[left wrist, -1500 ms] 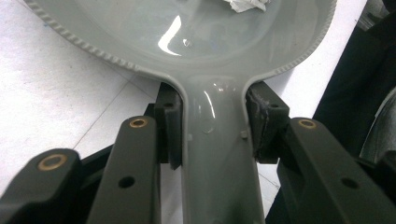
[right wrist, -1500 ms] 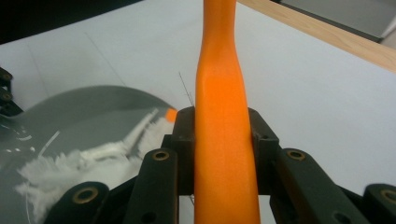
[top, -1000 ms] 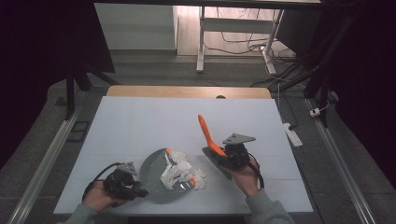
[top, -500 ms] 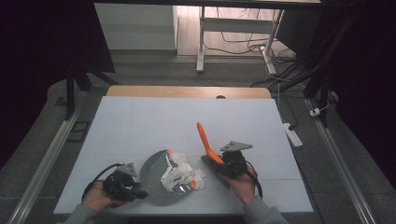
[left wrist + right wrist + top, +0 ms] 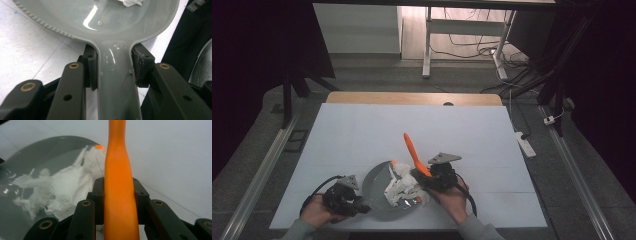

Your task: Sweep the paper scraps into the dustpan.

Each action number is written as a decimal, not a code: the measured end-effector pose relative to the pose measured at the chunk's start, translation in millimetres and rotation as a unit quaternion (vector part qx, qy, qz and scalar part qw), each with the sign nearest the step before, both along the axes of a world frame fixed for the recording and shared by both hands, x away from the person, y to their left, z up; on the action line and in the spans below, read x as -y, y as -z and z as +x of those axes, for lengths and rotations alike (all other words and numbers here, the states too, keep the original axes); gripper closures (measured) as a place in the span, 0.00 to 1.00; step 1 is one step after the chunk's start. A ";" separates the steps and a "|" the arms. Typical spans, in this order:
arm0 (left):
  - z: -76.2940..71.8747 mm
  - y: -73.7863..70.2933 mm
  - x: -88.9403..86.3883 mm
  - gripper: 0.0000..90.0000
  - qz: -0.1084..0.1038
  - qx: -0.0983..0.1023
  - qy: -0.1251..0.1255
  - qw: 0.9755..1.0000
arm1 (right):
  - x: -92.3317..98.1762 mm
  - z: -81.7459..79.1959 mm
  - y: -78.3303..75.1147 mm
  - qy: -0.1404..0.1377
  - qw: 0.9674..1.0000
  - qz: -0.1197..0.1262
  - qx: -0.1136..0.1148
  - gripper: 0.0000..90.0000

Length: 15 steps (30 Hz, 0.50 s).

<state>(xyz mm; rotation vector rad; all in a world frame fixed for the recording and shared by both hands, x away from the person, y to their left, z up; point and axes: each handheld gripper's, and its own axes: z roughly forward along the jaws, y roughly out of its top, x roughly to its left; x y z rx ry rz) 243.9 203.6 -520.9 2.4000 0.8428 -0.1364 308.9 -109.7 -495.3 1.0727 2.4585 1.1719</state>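
A grey round pan (image 5: 374, 181) with a handle lies near the white table's front edge, and crumpled white paper (image 5: 401, 187) sits in it. My left gripper (image 5: 354, 204) is shut on the pan's handle (image 5: 115, 75), its pads (image 5: 91, 67) pressing on both sides just below the bowl (image 5: 100, 15). My right gripper (image 5: 424, 177) is shut on an orange tool handle (image 5: 412, 150) that slants up and away. In the right gripper view the orange handle (image 5: 118, 182) rises between the jaws, with the paper (image 5: 67, 187) and pan (image 5: 37, 152) to its left.
The white table top (image 5: 362, 130) stretches back to a wooden far edge (image 5: 412, 98). A white power strip (image 5: 524, 144) lies on the floor to the right. A desk frame (image 5: 427, 45) and cables stand beyond the table.
My right gripper has moved left and slightly down with the orange tool, up to the pan's right rim and the paper. The left gripper and pan have stayed put.
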 end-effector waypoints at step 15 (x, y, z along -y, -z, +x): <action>0.2 0.9 0.0 0.68 -0.002 -0.003 0.000 1.000 | -32.7 -8.3 -14.4 -0.061 0.997 0.027 0.030 0.78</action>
